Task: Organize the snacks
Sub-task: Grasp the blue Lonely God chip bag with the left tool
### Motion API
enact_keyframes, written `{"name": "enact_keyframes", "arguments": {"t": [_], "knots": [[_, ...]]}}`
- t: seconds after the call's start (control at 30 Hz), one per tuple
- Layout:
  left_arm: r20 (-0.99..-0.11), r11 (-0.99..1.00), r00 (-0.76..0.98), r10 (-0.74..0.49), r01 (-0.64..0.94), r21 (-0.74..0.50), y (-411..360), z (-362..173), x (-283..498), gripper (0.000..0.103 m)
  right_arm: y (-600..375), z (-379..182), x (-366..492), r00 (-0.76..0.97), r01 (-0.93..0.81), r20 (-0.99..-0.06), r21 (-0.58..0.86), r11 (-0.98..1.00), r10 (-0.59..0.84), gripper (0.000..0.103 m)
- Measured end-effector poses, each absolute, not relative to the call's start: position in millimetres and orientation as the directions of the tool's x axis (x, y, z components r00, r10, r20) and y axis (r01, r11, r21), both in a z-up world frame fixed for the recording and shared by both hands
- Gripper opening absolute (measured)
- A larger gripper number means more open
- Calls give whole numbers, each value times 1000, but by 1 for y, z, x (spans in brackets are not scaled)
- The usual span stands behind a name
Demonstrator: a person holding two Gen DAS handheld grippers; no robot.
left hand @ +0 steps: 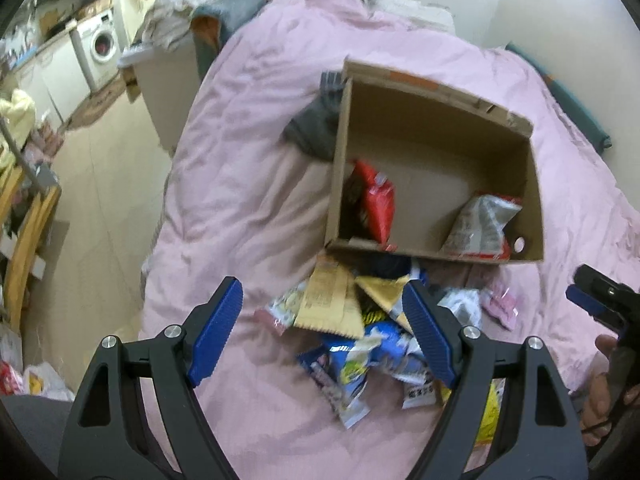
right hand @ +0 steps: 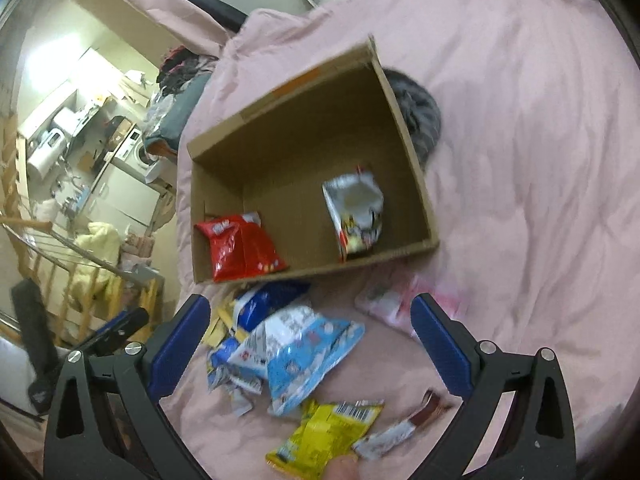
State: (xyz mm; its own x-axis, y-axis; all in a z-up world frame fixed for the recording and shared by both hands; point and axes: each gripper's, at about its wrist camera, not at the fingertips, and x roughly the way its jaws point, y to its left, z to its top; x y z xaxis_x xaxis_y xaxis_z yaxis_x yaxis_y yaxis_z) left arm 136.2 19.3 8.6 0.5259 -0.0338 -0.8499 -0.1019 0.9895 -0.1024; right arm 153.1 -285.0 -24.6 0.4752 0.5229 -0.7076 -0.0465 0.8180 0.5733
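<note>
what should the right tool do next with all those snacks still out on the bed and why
Probably lower the right tool onto the light blue packet and close on it. Both tools are open and empty. The packet lies on top of the pile, between the right tool's fingers, on the pink blanket. The cardboard box just beyond holds only a red packet and a white packet.

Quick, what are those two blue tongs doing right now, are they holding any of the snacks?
Left tongs: open, holding nothing, above the snack pile.
Right tongs: open, holding nothing, above the light blue packet.
</note>
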Motion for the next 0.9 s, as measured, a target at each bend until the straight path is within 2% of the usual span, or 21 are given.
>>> {"name": "enact_keyframes", "arguments": {"t": [0.17,0.27,0.47,0.57,0.8,0.9], "knots": [[-895,978,440,-72,-143,-149,29,-26,131,79,-289,-39,139,442,-1,-733,575,818,516,102],[-923,974,362,-132,-126,-189,23,-45,134,70,-291,-47,137,422,33,-749,575,818,510,102],[-938,942,263,-226,-187,-280,10,-70,147,70,-289,-51,140,421,51,-765,557,829,488,102],[-945,935,231,-232,-214,-282,-1,-83,156,52,-289,-52,141,422,55,-765,557,829,486,102],[-954,931,174,-245,-231,-282,-23,-108,165,52,-296,-55,145,418,76,-759,577,813,500,102],[-950,931,188,-251,-222,-290,-25,-104,165,41,-297,-54,146,420,74,-756,580,811,502,102]]}}
